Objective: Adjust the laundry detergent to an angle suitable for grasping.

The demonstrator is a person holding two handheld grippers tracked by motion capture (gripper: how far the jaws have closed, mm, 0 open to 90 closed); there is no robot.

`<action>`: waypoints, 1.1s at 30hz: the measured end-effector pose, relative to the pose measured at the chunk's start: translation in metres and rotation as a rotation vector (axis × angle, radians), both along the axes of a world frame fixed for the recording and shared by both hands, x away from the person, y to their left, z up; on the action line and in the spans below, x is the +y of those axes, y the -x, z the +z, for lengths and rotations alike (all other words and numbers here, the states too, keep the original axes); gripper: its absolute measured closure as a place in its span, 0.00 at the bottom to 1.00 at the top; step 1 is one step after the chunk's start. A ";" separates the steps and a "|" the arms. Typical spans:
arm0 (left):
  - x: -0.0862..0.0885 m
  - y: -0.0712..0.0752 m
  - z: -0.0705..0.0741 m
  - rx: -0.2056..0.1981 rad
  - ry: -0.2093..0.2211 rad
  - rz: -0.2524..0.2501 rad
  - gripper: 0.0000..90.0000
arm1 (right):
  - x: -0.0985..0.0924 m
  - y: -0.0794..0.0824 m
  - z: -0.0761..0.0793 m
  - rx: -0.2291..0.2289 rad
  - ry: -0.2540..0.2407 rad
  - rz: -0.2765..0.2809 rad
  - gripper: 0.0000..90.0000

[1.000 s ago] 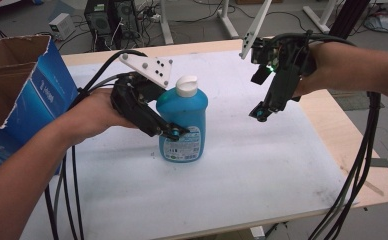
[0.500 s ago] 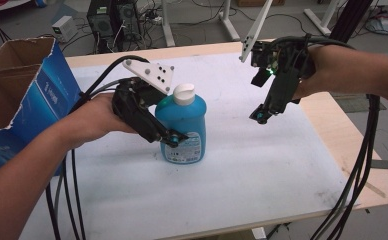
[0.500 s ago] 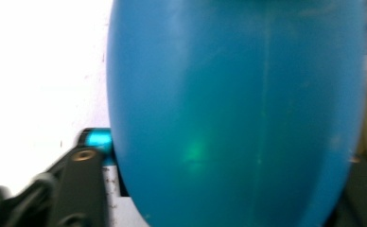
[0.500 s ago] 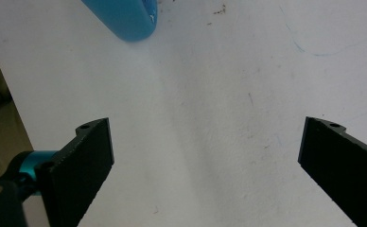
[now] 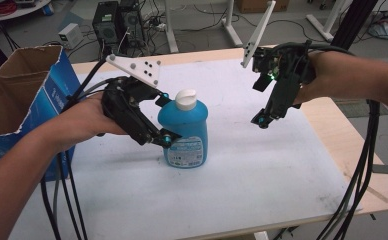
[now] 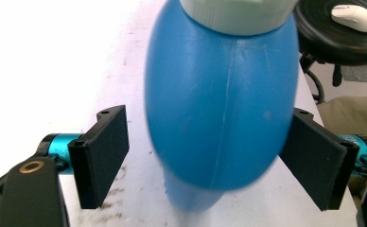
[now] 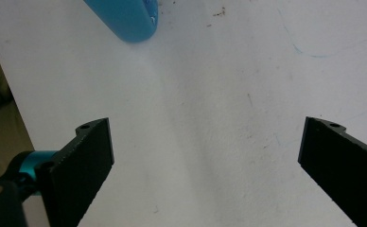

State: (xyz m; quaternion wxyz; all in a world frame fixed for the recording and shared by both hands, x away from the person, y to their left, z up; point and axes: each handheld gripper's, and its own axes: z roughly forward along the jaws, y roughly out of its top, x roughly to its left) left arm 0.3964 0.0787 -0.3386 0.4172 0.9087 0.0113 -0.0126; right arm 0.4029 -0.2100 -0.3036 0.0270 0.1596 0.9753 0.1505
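High view: fixed above the person's side, facing forward and down; takes in the whole white surface (image 5: 262,175), with floor and stands along the top of the frame.
Left claw view: rides on the left claw (image 5: 164,120), looks along its two black jaws, which rise from the lower corners; very near the blue bottle (image 6: 222,104), blurred at centre frame.
Right claw view: rides on the right claw (image 5: 260,122), looks steeply down at the surface (image 7: 210,113) from close by.
Shared, high and left: the bottle (image 5: 185,132) standing at frame centre.
Shared, right and high: the bottle's base (image 7: 125,19), upper left of the frame.
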 end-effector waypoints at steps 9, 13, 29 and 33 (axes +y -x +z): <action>0.029 0.011 0.048 -0.054 0.024 0.091 0.21 | -0.003 0.002 0.003 -0.009 -0.011 -0.005 0.04; 0.038 0.010 0.061 -0.027 0.005 0.143 0.21 | -0.004 0.002 0.004 -0.009 -0.015 -0.011 0.04; 0.069 0.020 0.092 -0.076 -0.154 0.211 0.02 | -0.004 0.002 0.014 -0.027 -0.034 -0.011 0.04; 0.068 0.021 0.086 -0.066 -0.270 0.224 0.02 | -0.003 0.002 0.015 -0.028 -0.035 -0.007 0.04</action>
